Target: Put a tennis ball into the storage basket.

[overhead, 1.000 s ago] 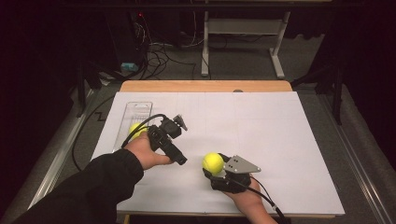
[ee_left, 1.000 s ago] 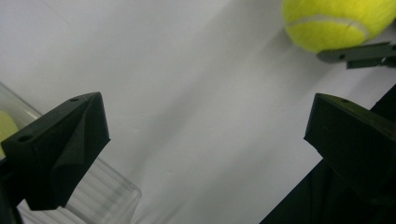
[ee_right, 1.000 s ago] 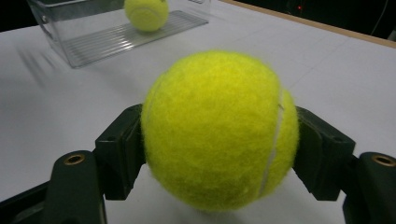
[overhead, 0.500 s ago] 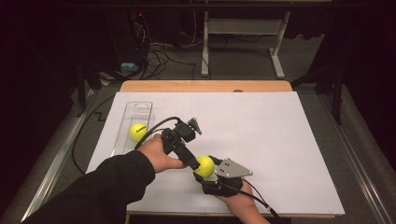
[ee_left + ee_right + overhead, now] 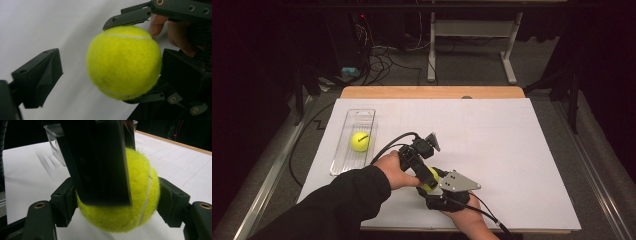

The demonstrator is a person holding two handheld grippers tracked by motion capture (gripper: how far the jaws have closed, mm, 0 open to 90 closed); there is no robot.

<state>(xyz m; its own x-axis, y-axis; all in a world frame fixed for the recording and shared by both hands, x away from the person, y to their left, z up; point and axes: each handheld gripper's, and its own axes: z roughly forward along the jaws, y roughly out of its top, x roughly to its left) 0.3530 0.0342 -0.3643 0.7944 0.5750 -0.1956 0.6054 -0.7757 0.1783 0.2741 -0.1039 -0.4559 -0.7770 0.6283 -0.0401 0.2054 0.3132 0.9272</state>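
A white sheet (image 5: 512,150) covers the table in a dark room. At about 6 o'clock on it the right gripper (image 5: 434,186) clamps a ball (image 5: 130,197) between its pads. The left gripper (image 5: 110,75) reaches in from 9 o'clock, its jaws just closing around the same ball but one pad clearly apart from it. A second ball (image 5: 360,141) lies in a clear tray (image 5: 362,116) at 10 o'clock.

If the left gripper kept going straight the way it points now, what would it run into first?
Most likely the tennis ball clamped in the right gripper. The left gripper has its jaws either side of that ball, and they have just been closing; contact depth is unclear.
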